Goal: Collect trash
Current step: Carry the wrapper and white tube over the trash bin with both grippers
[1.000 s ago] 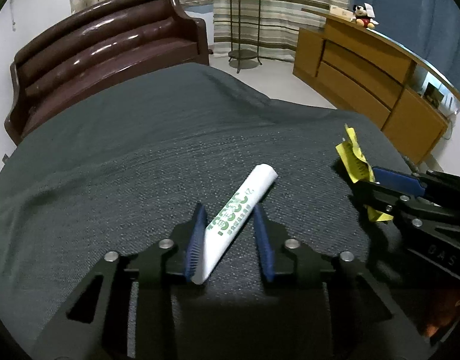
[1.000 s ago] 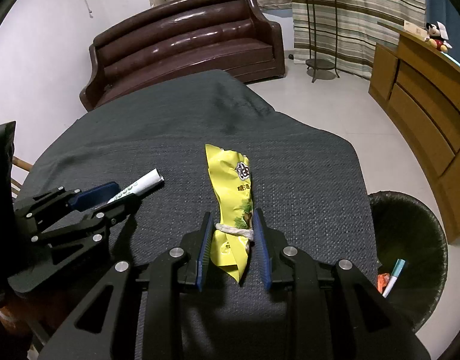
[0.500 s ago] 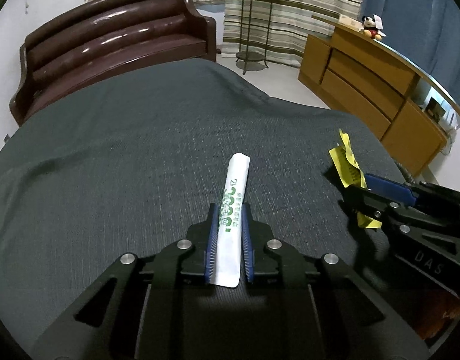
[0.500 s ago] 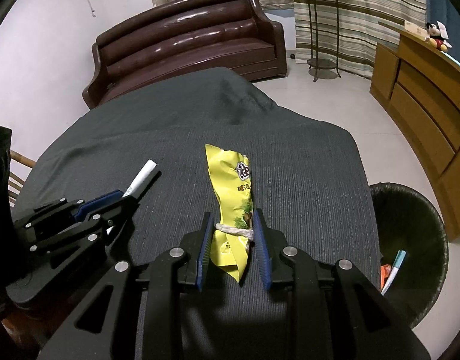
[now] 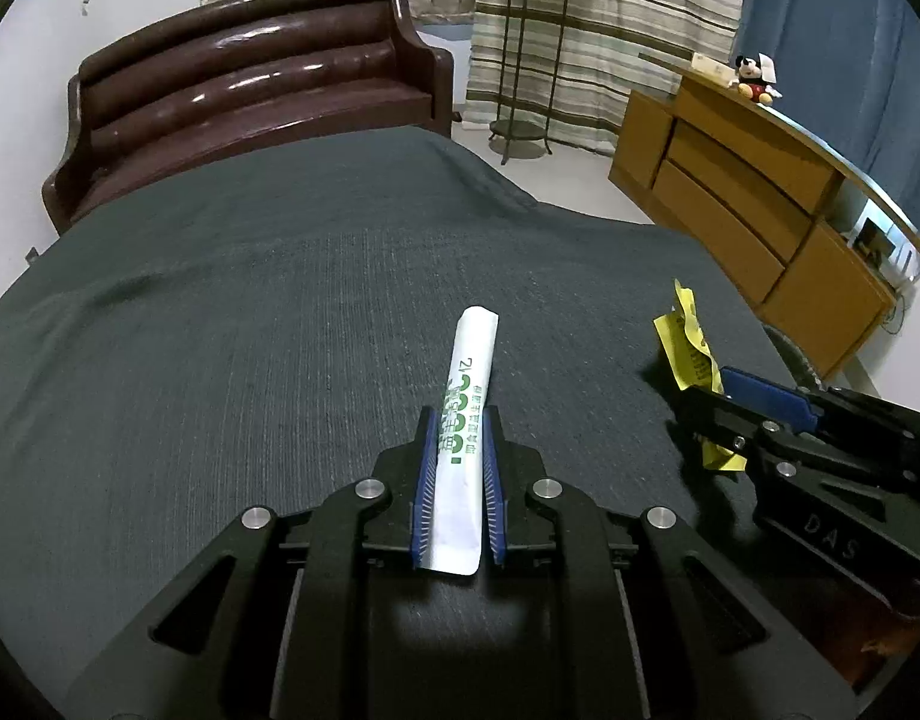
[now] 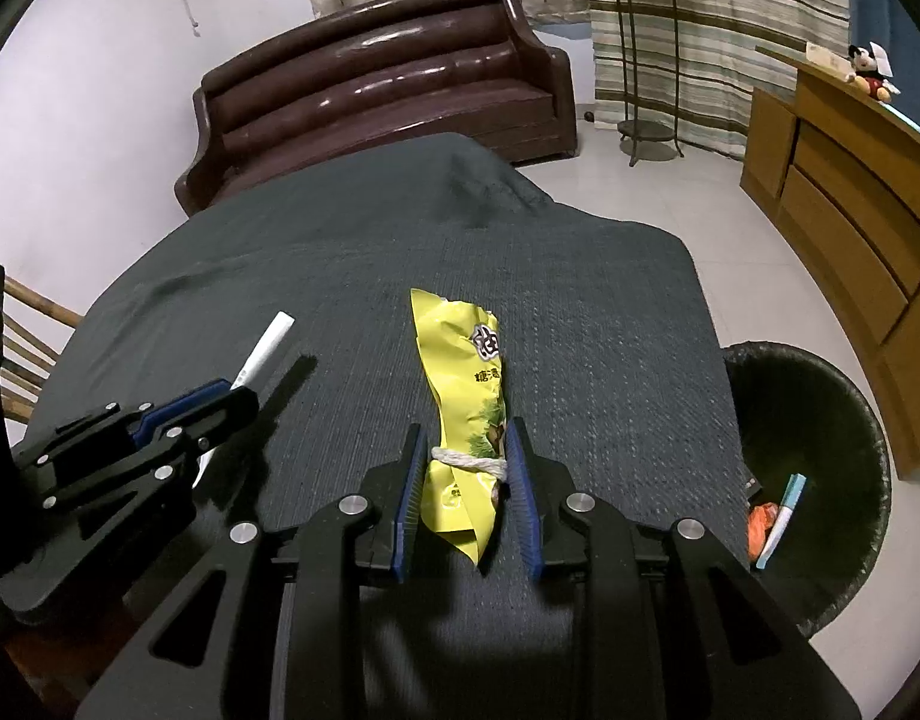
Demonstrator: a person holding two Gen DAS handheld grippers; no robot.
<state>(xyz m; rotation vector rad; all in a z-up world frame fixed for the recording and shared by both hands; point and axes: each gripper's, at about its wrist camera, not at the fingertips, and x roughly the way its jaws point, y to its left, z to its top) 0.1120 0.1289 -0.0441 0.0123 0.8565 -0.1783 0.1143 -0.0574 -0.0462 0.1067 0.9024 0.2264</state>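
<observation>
Dark grey cloth over the bench (image 5: 232, 312), brown sofa (image 5: 244, 102) behind, wooden sideboard (image 5: 754, 198) off to the right. White tube with green print (image 5: 466, 420) pinched between the blue pads of the left tongs (image 5: 457, 480), jaws closed tight on it, far end sticking forward past the fingertips and lifted clear of the cloth. Left tongs pitched steeply downward, seen from the right wrist view as a black frame low at the left edge. Yellow snack wrapper (image 6: 466, 408), tied round with white string, clamped in the right tongs (image 6: 466, 492), jaws narrowed onto its lower part, upper part lying forward over the cloth. Right tongs likewise angled down, just right of the left pair and apart from it. Black bin (image 6: 820, 468) on the tiled floor beside the bench's right edge, some litter already inside.
</observation>
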